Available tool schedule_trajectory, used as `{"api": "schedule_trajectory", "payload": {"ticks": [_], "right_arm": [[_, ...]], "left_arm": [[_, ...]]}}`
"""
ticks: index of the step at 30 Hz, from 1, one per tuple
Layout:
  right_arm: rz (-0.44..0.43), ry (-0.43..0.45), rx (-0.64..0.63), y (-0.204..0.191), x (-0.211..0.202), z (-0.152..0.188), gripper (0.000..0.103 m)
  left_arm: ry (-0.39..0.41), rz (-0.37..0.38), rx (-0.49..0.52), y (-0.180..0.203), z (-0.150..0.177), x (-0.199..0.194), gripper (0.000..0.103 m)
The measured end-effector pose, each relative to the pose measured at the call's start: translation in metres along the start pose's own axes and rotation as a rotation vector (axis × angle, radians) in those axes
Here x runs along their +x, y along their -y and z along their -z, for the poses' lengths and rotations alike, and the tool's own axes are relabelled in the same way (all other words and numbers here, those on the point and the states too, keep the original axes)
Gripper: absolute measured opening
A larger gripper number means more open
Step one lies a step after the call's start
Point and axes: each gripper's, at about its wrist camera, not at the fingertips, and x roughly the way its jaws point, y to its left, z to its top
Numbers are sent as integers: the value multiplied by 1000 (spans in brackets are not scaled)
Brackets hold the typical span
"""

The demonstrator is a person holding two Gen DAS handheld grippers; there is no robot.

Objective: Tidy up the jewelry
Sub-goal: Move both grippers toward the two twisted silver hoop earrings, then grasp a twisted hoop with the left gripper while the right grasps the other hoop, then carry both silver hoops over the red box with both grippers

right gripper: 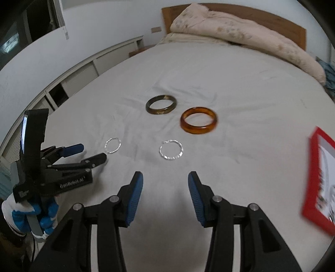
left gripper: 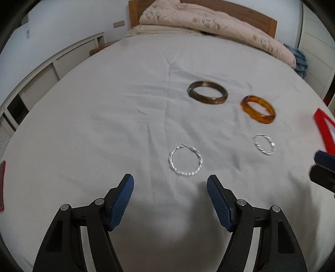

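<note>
- A bed (left gripper: 104, 108) covered with a pale grey sheet fills the room; a folded cream quilt (left gripper: 209, 25) lies against the wooden headboard (left gripper: 261, 18) at the far end.
- Four pieces of jewelry lie flat on the sheet, all apart from one another, in two loose rows.
- In the far row sit a dark olive bangle (left gripper: 207, 92) and, to its right, an amber bangle (left gripper: 258, 109).
- In the near row sit two thin twisted silver hoops: the left silver hoop (left gripper: 185, 160) and the right silver hoop (left gripper: 263, 144).
- The left gripper (left gripper: 170, 184) hangs over the sheet, angled downward, just short of the left silver hoop. Its blue-padded jaws stand wide apart with only bare sheet between them.
- The right gripper (right gripper: 165, 180) also tilts down over the sheet, with the right silver hoop (right gripper: 171, 150) just ahead of its tips. Its jaws stand moderately apart and grip nothing.
- From the right wrist view, the left gripper (right gripper: 92, 152) appears at the left side, held by a hand in a blue and white glove (right gripper: 31, 217), its tips near the left silver hoop (right gripper: 113, 145).
- A red-framed tray or box (right gripper: 314, 173) lies on the bed at the right edge, well apart from the bangles; its contents are too blurred to make out.
</note>
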Motion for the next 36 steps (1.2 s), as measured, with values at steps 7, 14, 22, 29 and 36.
{"api": "schedule_trajectory", "payload": {"ticks": [7,14,22,29,36], "right_arm": [[-14,-34,-34,6,60,-17,43],[11,-33,-93,3,81,-17,42],[-6,-10,-109,5,75,-16,38],[-15,50,-59,13,36,-19,38],[42,121,0,50,-23,-19,38]], "left_arm": [[17,-14,41,3,-6,18,70],[42,9,97,14,-7,21,43],[53,33,77,12,-10,18,39],[75,44,67,24,-17,1,38],[113,95,104,66,-37,-27,38]]}}
